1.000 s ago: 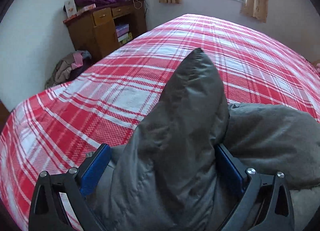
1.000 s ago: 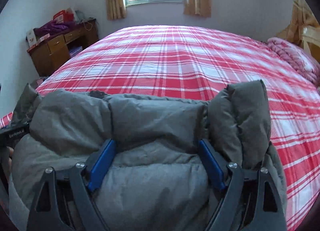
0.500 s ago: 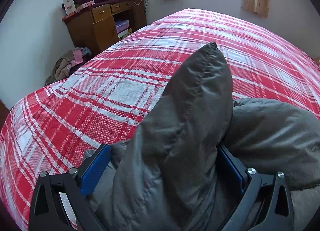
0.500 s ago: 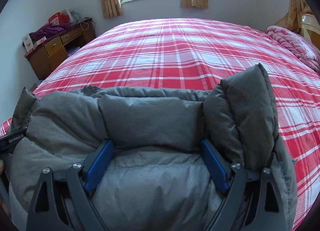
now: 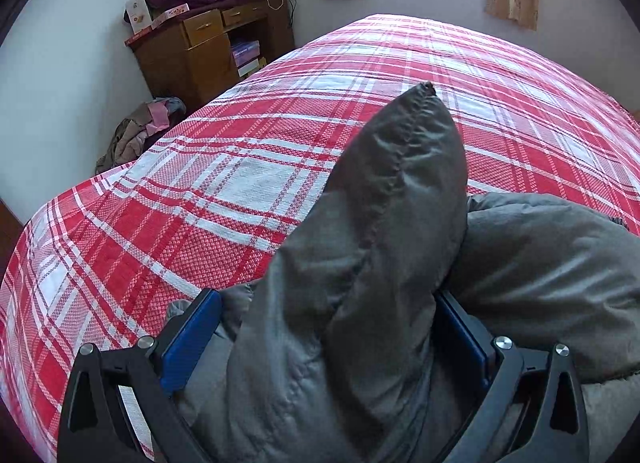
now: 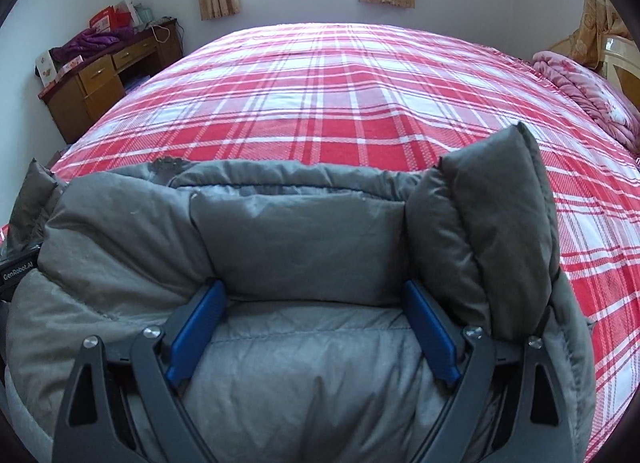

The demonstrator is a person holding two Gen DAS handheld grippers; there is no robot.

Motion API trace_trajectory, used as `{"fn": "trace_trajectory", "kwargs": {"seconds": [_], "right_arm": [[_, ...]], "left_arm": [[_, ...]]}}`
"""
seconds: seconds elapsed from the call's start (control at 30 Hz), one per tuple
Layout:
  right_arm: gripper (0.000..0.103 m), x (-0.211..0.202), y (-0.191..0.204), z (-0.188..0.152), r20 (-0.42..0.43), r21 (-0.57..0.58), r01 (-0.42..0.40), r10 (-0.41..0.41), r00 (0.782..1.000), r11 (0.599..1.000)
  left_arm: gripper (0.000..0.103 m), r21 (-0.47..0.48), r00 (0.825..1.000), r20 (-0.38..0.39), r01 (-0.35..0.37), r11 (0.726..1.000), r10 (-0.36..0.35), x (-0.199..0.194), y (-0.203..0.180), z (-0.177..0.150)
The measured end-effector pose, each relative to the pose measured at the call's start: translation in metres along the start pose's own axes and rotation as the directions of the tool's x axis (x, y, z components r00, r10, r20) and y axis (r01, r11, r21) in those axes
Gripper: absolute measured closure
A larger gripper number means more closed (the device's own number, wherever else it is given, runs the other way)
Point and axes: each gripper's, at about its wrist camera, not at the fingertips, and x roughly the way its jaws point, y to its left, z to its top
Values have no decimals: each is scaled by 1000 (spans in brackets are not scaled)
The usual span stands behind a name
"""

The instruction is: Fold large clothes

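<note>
Both jaw pairs stand spread with padded fabric bunched between them — left gripper point(image 5: 326, 337) and right gripper point(image 6: 314, 325) around the grey puffer jacket point(image 6: 304, 247), lower frame, over the red plaid bedspread point(image 6: 340, 95).

The left tool point(image 5: 328, 337) sits at the bottom of its frame, its blue-padded fingers point(image 5: 191, 339) spread wide with thick grey padded fabric bulging up between them. The right tool point(image 6: 314, 333) fills the lower middle of its frame, likewise spread wide, its blue pads point(image 6: 430, 333) pressed against a broad quilted fold.
</note>
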Motion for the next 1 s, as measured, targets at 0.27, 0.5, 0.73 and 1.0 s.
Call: {"fn": "trace_trajectory", "kwargs": {"seconds": [0.27, 0.5, 0.73, 1.0], "right_arm": [[10, 4, 2, 1, -20, -17, 23, -23, 1000, 1000], [10, 6, 4, 2, -27, -25, 34, -34, 999, 999], [10, 7, 5, 2, -30, -30, 41, -42, 999, 999], [8, 9, 9, 4, -42, -51, 65, -67, 997, 997]], "left_arm": [[1, 4, 1000, 3, -6, 1000, 6, 0, -1, -1], [1, 4, 1000, 3, -6, 1000, 6, 0, -1, -1], [1, 12, 1000, 2, -12, 1000, 12, -1, -3, 0], [1, 32, 999, -35, -18, 999, 19, -9, -2, 5]]}}
